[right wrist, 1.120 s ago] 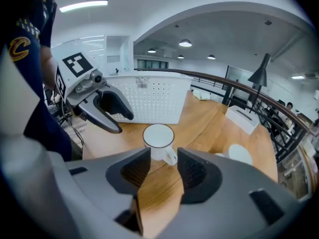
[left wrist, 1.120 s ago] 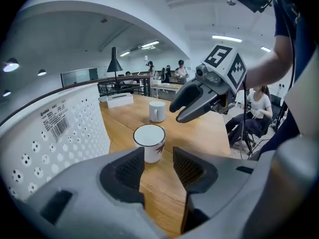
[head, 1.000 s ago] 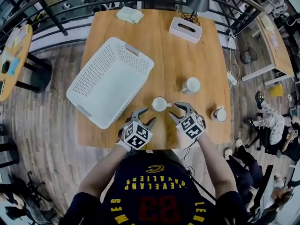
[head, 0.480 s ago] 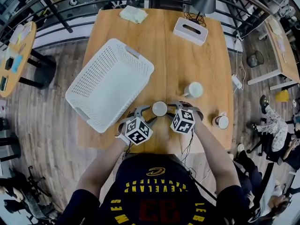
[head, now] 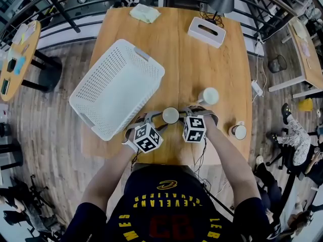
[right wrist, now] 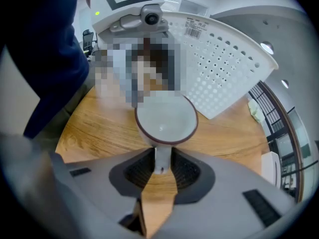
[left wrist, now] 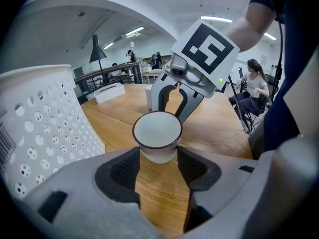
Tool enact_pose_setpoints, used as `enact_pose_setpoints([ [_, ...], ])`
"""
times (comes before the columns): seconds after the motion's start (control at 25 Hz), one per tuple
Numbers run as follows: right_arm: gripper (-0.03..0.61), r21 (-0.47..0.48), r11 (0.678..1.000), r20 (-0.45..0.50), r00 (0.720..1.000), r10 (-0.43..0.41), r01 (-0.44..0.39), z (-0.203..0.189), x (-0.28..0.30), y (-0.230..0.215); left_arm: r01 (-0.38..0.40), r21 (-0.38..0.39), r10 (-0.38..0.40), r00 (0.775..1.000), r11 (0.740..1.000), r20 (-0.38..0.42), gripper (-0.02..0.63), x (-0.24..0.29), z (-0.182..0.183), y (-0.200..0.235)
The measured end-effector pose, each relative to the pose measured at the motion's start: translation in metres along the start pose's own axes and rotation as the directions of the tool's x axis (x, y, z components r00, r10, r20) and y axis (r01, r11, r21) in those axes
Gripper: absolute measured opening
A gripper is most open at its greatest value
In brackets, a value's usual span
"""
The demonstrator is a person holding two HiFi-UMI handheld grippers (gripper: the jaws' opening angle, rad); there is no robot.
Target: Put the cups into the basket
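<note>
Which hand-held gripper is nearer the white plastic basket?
Left hand-held gripper: jaws just opened around the white cup, beside the basket. Right hand-held gripper: just closed on its handle, beyond it.

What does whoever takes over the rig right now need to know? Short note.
Left gripper: jaws have just been opening and now stand apart around the body of the nearest white dark-rimmed cup, with no clear squeeze.
Right gripper: jaws have just been closing and are now shut on that cup's handle.
Second white cup and third white cup stand further right on the wooden table.
White perforated plastic basket: on the table's left side, empty.
Done: nothing binned. Left: all three cups.
</note>
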State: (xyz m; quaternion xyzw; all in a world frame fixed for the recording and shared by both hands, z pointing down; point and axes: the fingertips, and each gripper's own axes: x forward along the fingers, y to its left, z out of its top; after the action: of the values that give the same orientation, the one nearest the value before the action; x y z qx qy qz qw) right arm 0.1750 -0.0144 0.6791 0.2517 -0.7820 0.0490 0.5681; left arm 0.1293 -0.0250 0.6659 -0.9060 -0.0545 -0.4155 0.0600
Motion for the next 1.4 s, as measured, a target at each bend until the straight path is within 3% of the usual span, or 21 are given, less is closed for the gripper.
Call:
enact_pose_setpoints([
  [0.12, 0.070, 0.057, 0.998, 0.005, 1.000, 0.017, -0.018, 0.000, 0.000, 0.001, -0.007, -0.014, 0.007, 1.000, 1.000, -0.003, 0.222, 0.000, -0.001, -0.001],
  [0.48, 0.061, 0.135, 0.991, 0.026, 1.000, -0.008, 0.004, -0.001, -0.006, 0.005, -0.025, 0.024, 0.026, 0.999, 0.999, -0.023, 0.222, -0.001, 0.003, -0.004],
  [1.08, 0.061, 0.068, 0.997, 0.087, 0.995, -0.051, 0.046, 0.004, -0.066, 0.008, -0.079, 0.061, 0.075, 0.994, 0.995, 0.075, 0.222, -0.038, 0.046, -0.023],
  [1.28, 0.061, 0.012, 0.999, 0.118, 0.992, -0.038, 0.037, 0.013, -0.086, 0.010, -0.123, 0.017, 0.121, 0.986, 0.992, 0.115, 0.221, -0.056, 0.057, -0.030],
  [1.4, 0.060, -0.032, 0.999, 0.136, 0.990, -0.022, 0.027, 0.022, -0.099, 0.009, -0.140, -0.060, 0.147, 0.979, 0.988, 0.139, 0.221, -0.069, 0.063, -0.034],
])
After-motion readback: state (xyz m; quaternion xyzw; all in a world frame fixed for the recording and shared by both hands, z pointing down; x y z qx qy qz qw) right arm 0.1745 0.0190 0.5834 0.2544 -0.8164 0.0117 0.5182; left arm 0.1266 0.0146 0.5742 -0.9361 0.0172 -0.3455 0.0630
